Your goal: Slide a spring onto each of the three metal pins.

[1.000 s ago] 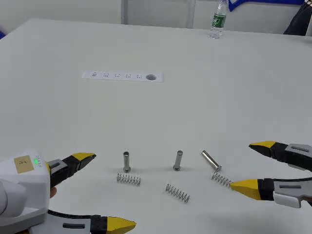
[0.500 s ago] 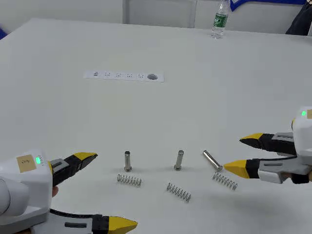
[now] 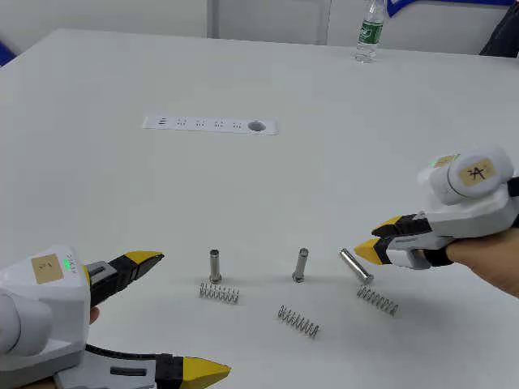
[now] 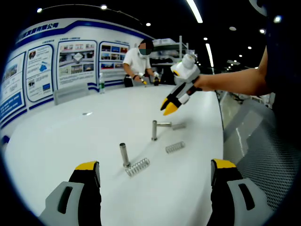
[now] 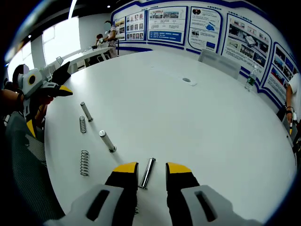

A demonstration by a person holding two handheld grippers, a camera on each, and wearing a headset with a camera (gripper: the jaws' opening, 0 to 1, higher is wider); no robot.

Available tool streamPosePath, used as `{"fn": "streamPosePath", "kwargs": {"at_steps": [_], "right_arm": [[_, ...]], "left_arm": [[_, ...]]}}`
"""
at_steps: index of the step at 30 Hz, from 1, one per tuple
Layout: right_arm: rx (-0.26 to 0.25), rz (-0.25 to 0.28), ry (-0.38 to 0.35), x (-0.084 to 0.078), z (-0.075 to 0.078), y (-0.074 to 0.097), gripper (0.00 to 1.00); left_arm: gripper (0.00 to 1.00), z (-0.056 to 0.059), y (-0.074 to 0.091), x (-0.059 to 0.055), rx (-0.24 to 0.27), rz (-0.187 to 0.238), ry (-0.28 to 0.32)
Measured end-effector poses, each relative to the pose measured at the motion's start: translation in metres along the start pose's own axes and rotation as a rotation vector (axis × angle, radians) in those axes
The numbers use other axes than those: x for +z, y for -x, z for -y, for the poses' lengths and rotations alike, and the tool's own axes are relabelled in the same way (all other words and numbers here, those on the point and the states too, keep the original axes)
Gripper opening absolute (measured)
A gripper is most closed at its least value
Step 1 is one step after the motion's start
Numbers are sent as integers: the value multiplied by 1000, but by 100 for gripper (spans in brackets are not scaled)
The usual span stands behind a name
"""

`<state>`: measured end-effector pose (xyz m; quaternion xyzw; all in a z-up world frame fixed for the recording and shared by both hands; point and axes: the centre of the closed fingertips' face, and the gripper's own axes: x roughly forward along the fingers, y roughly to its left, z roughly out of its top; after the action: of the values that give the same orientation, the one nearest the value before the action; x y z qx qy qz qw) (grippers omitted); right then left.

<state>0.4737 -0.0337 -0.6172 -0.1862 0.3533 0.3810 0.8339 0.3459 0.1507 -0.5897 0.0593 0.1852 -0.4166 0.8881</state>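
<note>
White table [image 3: 340,138], poster wall [image 4: 70,59]; three pins [image 3: 301,265].

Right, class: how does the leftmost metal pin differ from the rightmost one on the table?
The leftmost pin stands upright on its head, while the rightmost pin lies on its side. The right gripper hovers at the rightmost pin with its jaws narrowly apart. The left gripper is wide open, well clear of the leftmost pin. Both pins are shiny metal and carry no spring.

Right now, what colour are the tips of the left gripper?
Yellow tips on the left gripper, black behind; clearest in the left gripper view.
</note>
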Motion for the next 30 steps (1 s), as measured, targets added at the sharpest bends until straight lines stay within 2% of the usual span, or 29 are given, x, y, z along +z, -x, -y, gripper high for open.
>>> {"fn": "streamPosePath", "kwargs": {"at_steps": [6, 13, 21, 30], "right_arm": [[-10, -67, -32, -7, 0, -19, 20], [-25, -134, -63, -15, -1, -32, 15], [-19, -167, -86, -19, 3, -44, 14], [-14, -196, -111, -22, 6, -45, 11]], "left_arm": [[100, 1, -1, -2, -2, -4, -1], [99, 2, -2, -3, -5, -9, -1], [99, 1, -1, -6, -6, -14, 0], [98, -1, 0, -9, -5, -20, -3]]}}
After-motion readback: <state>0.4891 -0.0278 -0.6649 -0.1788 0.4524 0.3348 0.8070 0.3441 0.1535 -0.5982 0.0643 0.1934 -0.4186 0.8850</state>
